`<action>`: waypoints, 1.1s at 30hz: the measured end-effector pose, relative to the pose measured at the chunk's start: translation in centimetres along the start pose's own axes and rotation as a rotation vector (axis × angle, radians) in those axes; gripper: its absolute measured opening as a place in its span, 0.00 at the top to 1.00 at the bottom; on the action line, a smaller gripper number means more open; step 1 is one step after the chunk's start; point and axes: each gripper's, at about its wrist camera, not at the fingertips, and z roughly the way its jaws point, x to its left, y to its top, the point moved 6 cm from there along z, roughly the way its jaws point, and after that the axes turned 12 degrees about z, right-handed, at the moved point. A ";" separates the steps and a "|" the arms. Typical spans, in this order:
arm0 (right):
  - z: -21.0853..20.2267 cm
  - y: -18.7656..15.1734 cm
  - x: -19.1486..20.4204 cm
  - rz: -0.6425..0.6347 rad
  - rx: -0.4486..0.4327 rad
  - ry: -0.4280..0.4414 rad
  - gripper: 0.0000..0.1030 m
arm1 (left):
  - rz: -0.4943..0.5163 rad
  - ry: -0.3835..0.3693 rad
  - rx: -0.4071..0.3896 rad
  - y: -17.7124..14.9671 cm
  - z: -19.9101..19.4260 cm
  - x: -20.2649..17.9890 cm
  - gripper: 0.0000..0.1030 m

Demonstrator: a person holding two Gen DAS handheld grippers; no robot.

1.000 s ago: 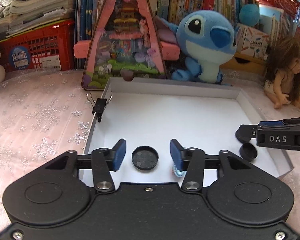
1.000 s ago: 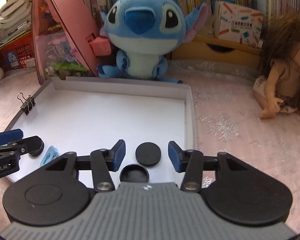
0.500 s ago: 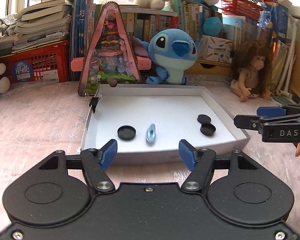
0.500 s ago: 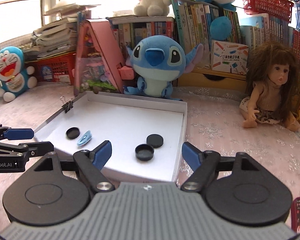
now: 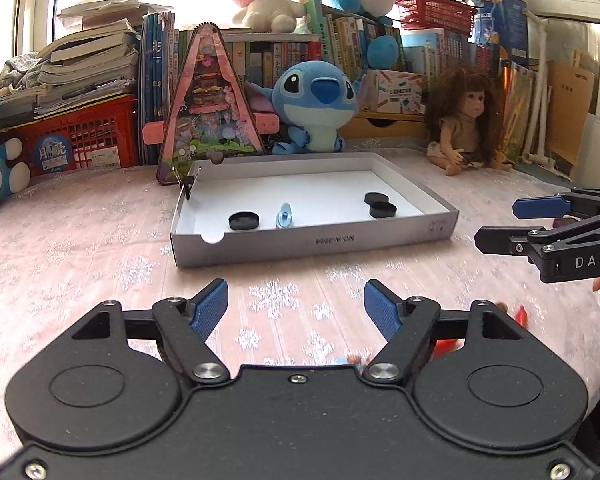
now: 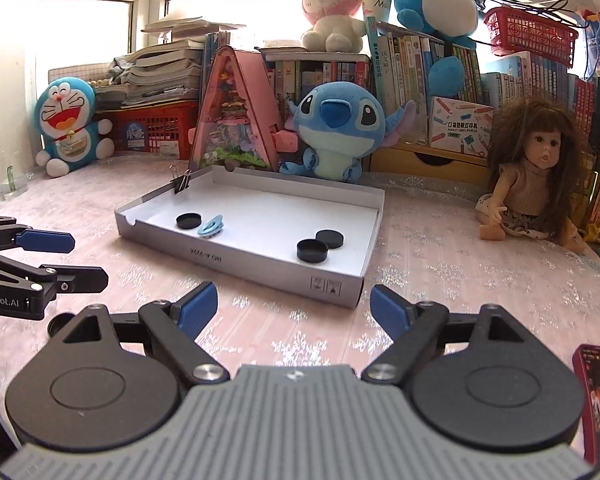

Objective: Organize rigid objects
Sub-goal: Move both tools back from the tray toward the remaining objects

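Our left gripper (image 5: 296, 306) and right gripper (image 6: 294, 306) hover with fingers spread, holding nothing. The tray (image 5: 312, 240) holds three black caps.

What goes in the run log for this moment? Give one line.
left gripper: open, empty | right gripper: open, empty | white tray: three black caps, blue clip inside

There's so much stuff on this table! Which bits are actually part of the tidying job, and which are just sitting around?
Part of the job:
white tray
three black caps
blue clip
binder clip
left gripper and right gripper, both open and empty

Just lying about:
Stitch plush
doll
Doraemon toy
pink triangular case
phone
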 end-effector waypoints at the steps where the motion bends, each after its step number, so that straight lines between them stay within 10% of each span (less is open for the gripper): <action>1: -0.3 -0.3 0.0 0.001 -0.003 0.003 0.11 | 0.003 0.000 -0.003 -0.4 -0.3 -0.1 0.28; 20: -3.2 -6.7 0.0 -0.099 0.009 0.034 0.03 | -0.016 -0.002 -0.019 -5.8 -3.5 0.2 0.28; 33: -3.1 -7.4 0.0 -0.157 0.010 0.021 0.03 | 0.045 -0.069 -0.019 -6.7 -4.8 -1.5 0.49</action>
